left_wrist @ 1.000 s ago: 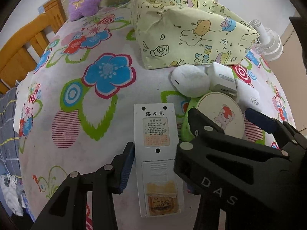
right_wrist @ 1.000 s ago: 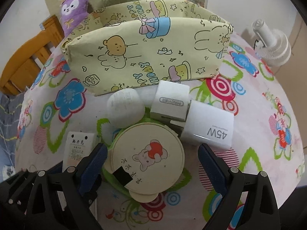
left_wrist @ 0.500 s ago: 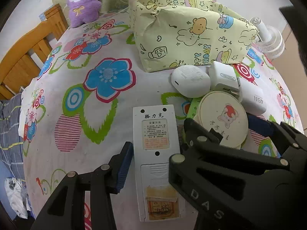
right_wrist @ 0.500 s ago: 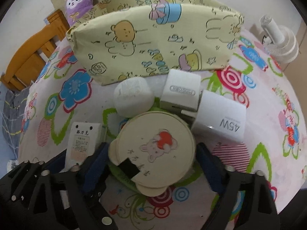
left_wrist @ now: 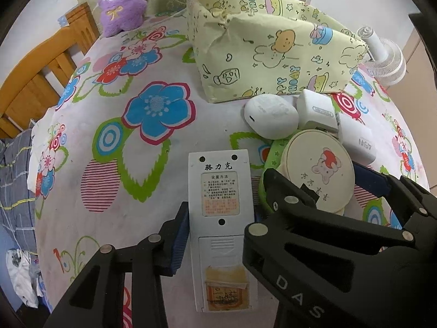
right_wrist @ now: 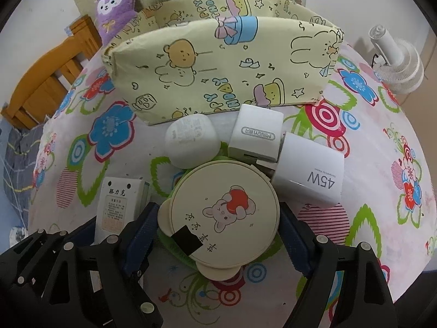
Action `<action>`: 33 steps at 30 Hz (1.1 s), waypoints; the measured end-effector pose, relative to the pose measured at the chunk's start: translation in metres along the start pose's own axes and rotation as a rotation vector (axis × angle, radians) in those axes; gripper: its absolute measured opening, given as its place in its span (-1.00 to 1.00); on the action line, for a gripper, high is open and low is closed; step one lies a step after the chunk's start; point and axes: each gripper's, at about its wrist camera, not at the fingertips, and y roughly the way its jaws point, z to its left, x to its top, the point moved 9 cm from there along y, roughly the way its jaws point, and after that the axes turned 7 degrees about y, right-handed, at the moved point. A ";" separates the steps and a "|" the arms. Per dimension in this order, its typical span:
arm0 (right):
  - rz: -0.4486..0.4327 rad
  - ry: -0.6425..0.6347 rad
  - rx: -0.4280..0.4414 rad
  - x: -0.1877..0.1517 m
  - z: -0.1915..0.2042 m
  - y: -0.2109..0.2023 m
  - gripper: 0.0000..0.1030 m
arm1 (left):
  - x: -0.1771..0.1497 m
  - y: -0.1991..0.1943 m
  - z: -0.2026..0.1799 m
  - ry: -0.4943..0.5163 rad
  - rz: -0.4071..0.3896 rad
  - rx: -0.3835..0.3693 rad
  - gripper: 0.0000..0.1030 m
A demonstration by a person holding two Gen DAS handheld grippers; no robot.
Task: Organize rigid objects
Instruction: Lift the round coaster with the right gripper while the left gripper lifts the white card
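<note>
Two claws are squeezing on the table: left claw (left_wrist: 218, 235) has just closed on the remote (left_wrist: 222, 218), right claw (right_wrist: 218, 225) pinches the round box (right_wrist: 222, 216), which could slip sideways and bump the chargers (right_wrist: 308, 175).

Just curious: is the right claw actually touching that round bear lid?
Touching: the right wrist view shows both blue pads against the round lid's edges.

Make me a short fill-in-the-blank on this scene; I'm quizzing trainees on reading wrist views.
1. The left gripper straddles the white ____.
2. The right gripper brackets the round ____-printed case.
3. The charger beside the case reads ____.
4. The plush toy at the back is ____.

Missing words: remote; bear; 45W; purple
</note>
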 end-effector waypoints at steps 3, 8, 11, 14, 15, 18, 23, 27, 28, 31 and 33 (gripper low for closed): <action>-0.009 0.003 0.002 0.002 -0.003 -0.007 0.67 | 0.002 -0.005 0.000 0.004 -0.009 0.006 -0.12; -0.036 0.009 0.007 0.009 -0.004 -0.020 0.67 | 0.010 -0.018 -0.003 0.011 -0.043 0.013 -0.12; -0.053 0.017 0.007 0.014 -0.007 -0.028 0.67 | 0.017 -0.026 -0.007 0.018 -0.063 0.012 -0.12; -0.071 0.024 0.006 0.019 -0.010 -0.038 0.67 | 0.024 -0.033 -0.010 0.028 -0.081 0.013 -0.12; -0.075 0.025 0.005 0.021 -0.010 -0.039 0.67 | 0.026 -0.035 -0.012 0.030 -0.085 0.012 -0.12; -0.091 0.028 0.003 0.027 -0.013 -0.048 0.67 | 0.033 -0.042 -0.014 0.035 -0.101 0.012 -0.12; -0.117 0.032 0.000 0.038 -0.017 -0.063 0.67 | 0.045 -0.056 -0.020 0.042 -0.128 0.012 -0.12; -0.119 0.045 -0.007 0.049 -0.020 -0.074 0.67 | 0.055 -0.066 -0.022 0.037 -0.145 0.016 -0.12; -0.123 0.047 -0.004 0.051 -0.021 -0.077 0.67 | 0.059 -0.069 -0.022 0.040 -0.148 0.020 -0.12; -0.141 0.044 -0.006 0.060 -0.021 -0.085 0.67 | 0.067 -0.075 -0.024 0.040 -0.162 0.025 -0.12; -0.147 0.046 -0.007 0.065 -0.022 -0.089 0.67 | 0.072 -0.079 -0.025 0.034 -0.166 0.024 -0.12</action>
